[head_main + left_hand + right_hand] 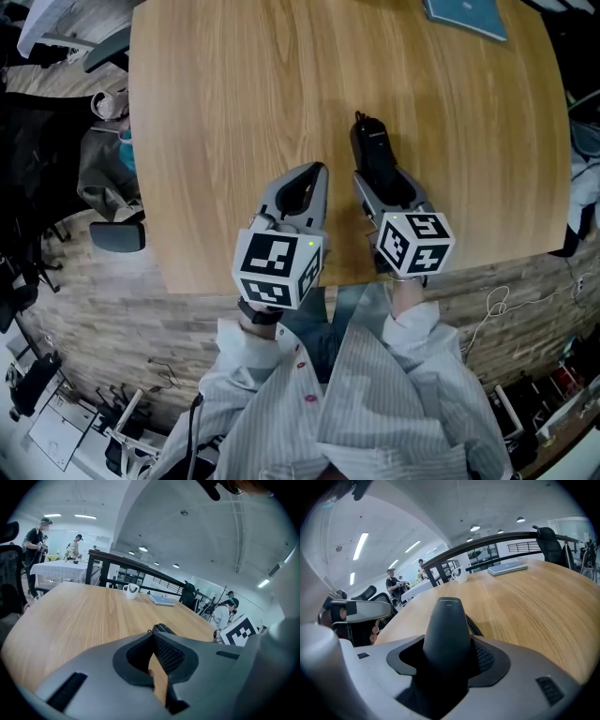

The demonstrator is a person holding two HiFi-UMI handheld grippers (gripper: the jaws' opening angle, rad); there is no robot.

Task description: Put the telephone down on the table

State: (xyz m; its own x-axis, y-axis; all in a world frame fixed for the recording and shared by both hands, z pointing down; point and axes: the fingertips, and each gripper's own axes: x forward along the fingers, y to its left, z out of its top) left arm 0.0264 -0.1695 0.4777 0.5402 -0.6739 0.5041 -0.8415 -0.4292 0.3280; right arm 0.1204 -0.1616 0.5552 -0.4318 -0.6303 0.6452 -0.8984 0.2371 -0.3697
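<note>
Right gripper [447,654] clenched on black telephone [446,625], left gripper [153,634] pinched closed, empty; white mug [131,590] shows only in gripper views, not head view.

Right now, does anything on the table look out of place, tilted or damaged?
Nothing stands out. The telephone sits straight in the right hand-held gripper over the table, the left hand-held gripper is shut and empty, and the blue notebook lies flat at the far edge.
</note>
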